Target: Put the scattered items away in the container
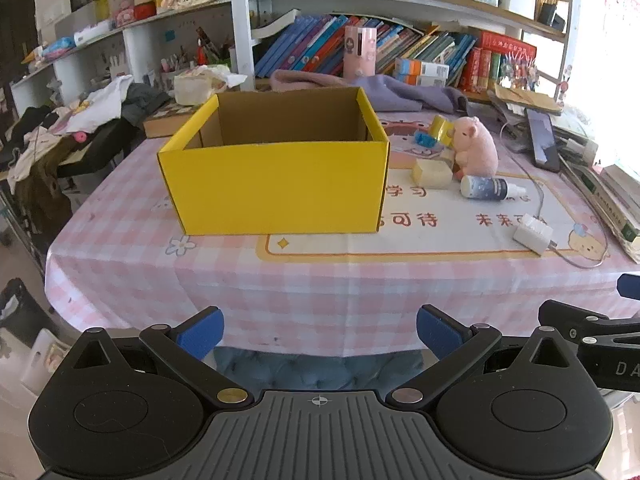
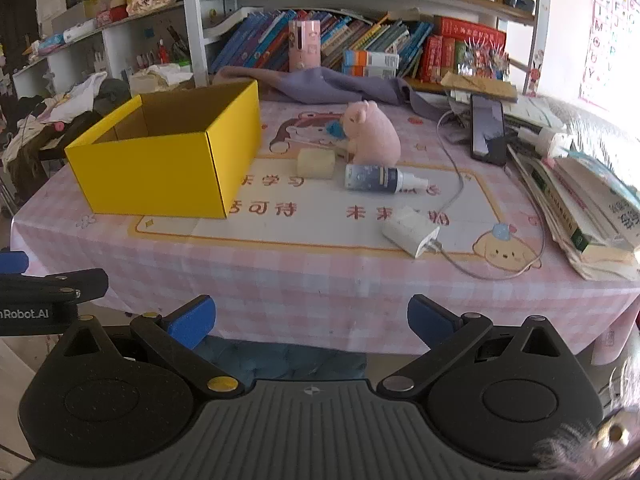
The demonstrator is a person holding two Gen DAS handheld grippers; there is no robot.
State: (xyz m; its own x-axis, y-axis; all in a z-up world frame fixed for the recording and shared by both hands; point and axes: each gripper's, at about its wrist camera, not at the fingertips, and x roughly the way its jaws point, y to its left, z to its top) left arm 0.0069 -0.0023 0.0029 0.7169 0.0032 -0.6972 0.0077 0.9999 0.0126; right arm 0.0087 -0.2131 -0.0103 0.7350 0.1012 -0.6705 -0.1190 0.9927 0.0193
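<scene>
An open yellow cardboard box [image 1: 276,184] [image 2: 160,168] stands on the pink checked tablecloth; what I see of its inside holds nothing. To its right lie a pink plush pig [image 1: 476,146] [image 2: 372,132], a pale yellow block [image 1: 432,173] [image 2: 316,163], a dark blue spray bottle [image 1: 488,188] [image 2: 380,178], a yellow roll [image 1: 440,128], a small blue item [image 1: 424,138] [image 2: 334,128] and a white charger [image 1: 534,234] [image 2: 412,230] with its cable. My left gripper [image 1: 320,330] and right gripper [image 2: 312,320] hang open before the table's front edge, holding nothing.
A phone [image 2: 488,128] and stacked books [image 2: 592,208] line the table's right side. Purple cloth [image 1: 408,92] lies behind the box. Bookshelves [image 1: 360,48] fill the back, and clothes [image 1: 80,120] pile at the left. The other gripper's arm shows at each view's edge.
</scene>
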